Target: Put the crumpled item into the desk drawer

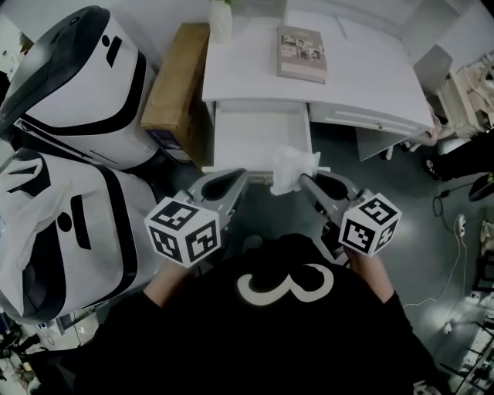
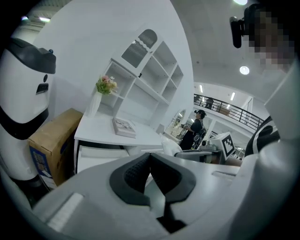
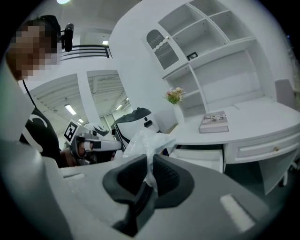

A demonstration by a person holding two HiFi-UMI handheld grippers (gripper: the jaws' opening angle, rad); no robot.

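The crumpled item (image 1: 292, 168) is a white, thin plastic or paper wad. My right gripper (image 1: 305, 182) is shut on its lower part, and in the right gripper view the wad (image 3: 146, 139) stands up from between the dark pads. It hangs just in front of the open desk drawer (image 1: 262, 133), by the drawer's front right corner. The drawer is white and looks bare inside. My left gripper (image 1: 235, 180) is level with the right one, in front of the drawer's left half. Its pads (image 2: 140, 171) meet at the tip with nothing between them.
The white desk (image 1: 370, 77) carries a book (image 1: 302, 52) and a vase (image 1: 221, 19). A cardboard box (image 1: 177, 81) leans at its left. Two large white-and-black machines (image 1: 69, 77) stand at far left. Cables lie on the floor at right (image 1: 455, 224).
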